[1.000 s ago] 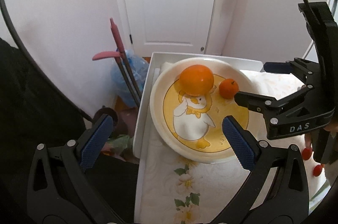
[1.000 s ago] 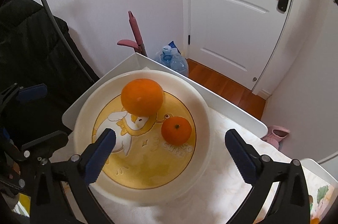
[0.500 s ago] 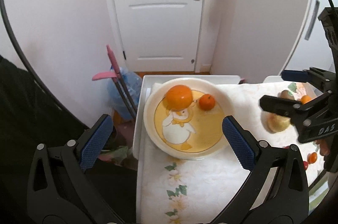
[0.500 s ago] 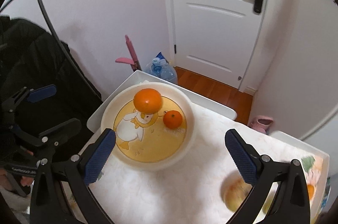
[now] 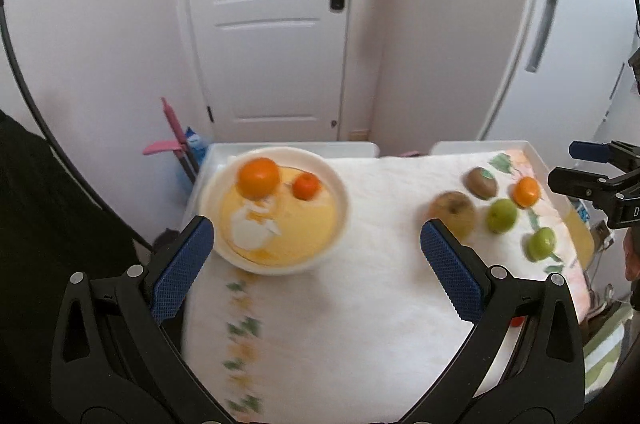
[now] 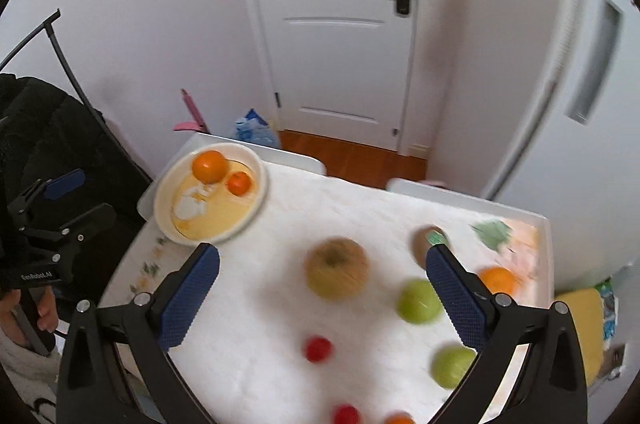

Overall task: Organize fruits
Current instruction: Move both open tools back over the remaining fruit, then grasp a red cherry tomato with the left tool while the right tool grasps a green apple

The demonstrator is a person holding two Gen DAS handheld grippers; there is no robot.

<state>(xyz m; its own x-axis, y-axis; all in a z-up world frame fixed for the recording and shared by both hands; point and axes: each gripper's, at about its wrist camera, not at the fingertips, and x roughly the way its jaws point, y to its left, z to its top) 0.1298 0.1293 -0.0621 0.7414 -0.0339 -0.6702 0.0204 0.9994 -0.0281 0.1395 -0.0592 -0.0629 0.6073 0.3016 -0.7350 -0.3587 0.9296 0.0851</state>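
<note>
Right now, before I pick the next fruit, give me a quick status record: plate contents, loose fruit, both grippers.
plate: left end of table; holds large orange and small orange
loose on cloth: brownish apple, kiwi, two green apples, one orange, small red fruits near front edge
left gripper: open, empty, raised above the table
right gripper: open, empty, over the brownish apple
image quality: motion blur

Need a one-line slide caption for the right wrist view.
Open right tool above loose fruit on the white cloth; duck plate already holds two oranges.
</note>
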